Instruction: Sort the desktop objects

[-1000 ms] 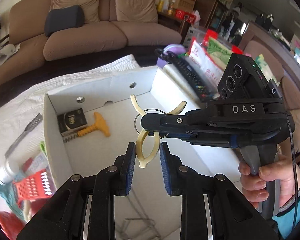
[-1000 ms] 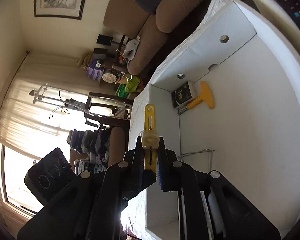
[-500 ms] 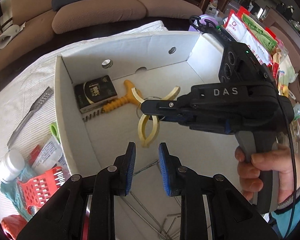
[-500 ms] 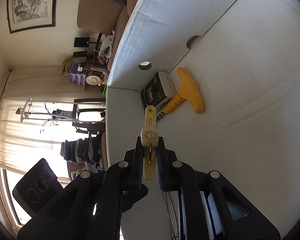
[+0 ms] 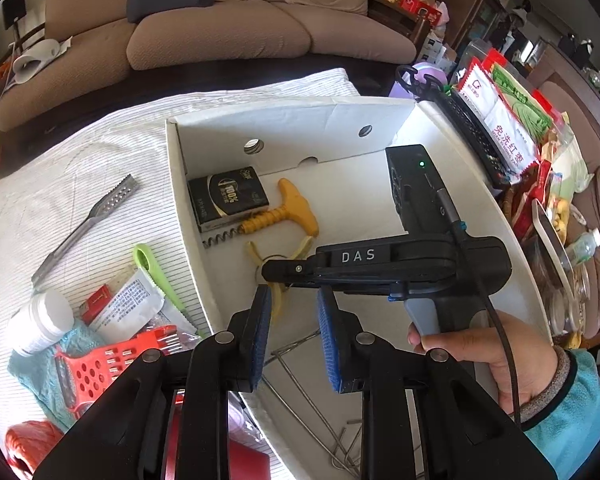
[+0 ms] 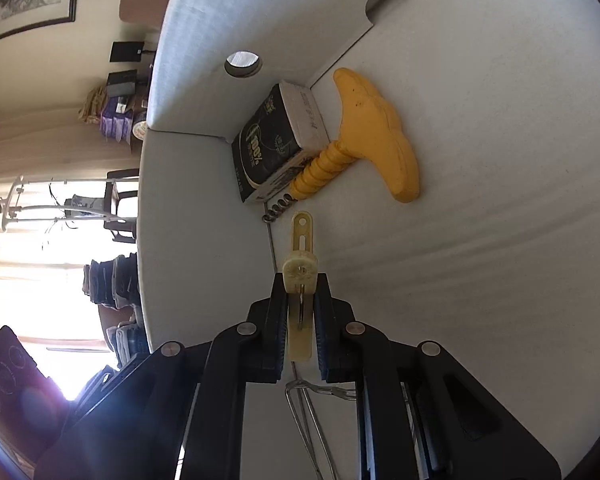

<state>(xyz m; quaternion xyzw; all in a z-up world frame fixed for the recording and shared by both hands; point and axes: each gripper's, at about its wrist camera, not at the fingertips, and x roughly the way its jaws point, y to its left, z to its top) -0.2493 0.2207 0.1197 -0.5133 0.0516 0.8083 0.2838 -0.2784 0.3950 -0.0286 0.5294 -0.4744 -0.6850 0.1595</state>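
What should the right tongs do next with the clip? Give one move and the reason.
Probably open and drop it. The right tongs, whose jaws have just been opening, hold the pale yellow clip low inside the white box, close to the corkscrew, with bare floor underneath.

Box: a white cardboard box (image 5: pixel 300 120) sits on a striped cloth (image 5: pixel 80 148).
In the box: a black pack (image 5: pixel 228 198), a yellow corkscrew (image 5: pixel 284 212), a pale clip (image 5: pixel 276 300).
Right gripper (image 5: pixel 284 274): low inside the box, at the clip.
Left gripper (image 5: pixel 292 332): nothing between its blue pads.
Outside: a red grater (image 5: pixel 112 364), a white bottle (image 5: pixel 40 324).
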